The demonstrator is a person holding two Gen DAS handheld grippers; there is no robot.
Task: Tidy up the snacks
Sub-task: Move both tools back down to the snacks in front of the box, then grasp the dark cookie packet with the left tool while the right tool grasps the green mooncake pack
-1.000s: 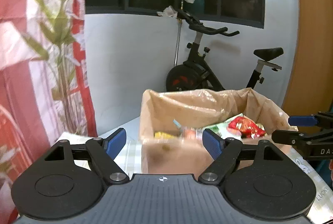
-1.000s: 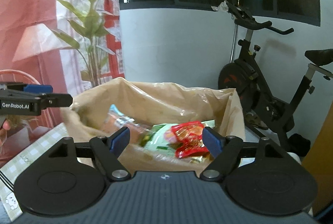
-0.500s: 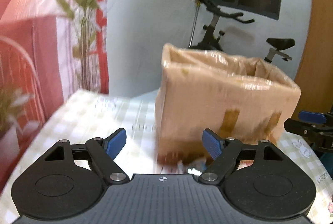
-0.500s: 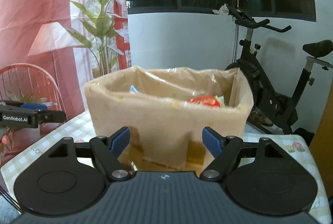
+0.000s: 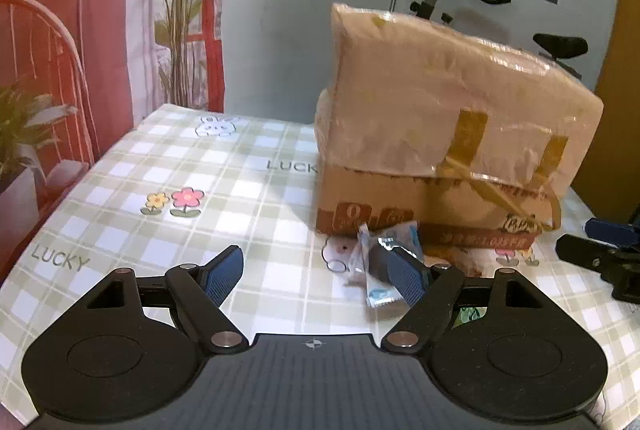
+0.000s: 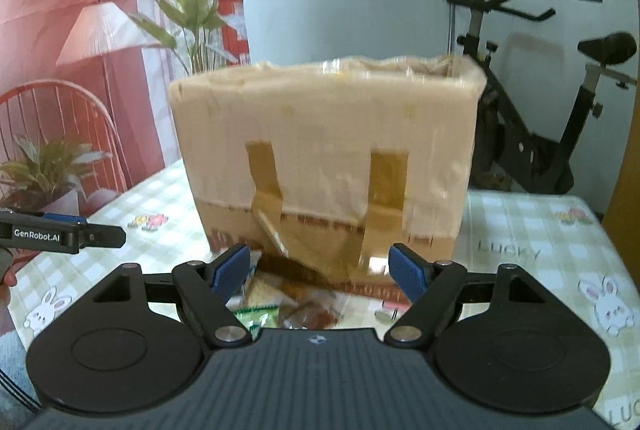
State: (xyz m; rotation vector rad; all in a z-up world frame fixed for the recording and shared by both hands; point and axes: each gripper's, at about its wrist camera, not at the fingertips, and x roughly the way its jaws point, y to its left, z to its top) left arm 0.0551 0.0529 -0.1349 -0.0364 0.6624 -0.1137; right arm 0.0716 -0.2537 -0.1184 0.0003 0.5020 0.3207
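Observation:
A cardboard box (image 5: pixel 448 118) lined with a beige plastic bag stands on the checked tablecloth (image 5: pixel 180 190); it also shows in the right wrist view (image 6: pixel 328 150). My left gripper (image 5: pixel 316 270) is open, low over the cloth, with a clear and blue snack packet (image 5: pixel 376 262) lying by its right finger in front of the box. My right gripper (image 6: pixel 324 266) is open, facing the box's taped side. Several snack packets (image 6: pixel 280 306) lie on the cloth between its fingers, green and brown ones among them. The box's inside is hidden.
The right gripper's tip (image 5: pixel 592 254) shows at the right edge of the left wrist view; the left gripper's tip (image 6: pixel 64 234) shows at the left of the right wrist view. An exercise bike (image 6: pixel 532 118), a potted plant (image 6: pixel 44 170) and a red chair (image 5: pixel 40 42) stand around the table.
Both grippers have dropped from above the box's open top to table level in front of it. The snacks inside the box are no longer visible; packets on the cloth came into view.

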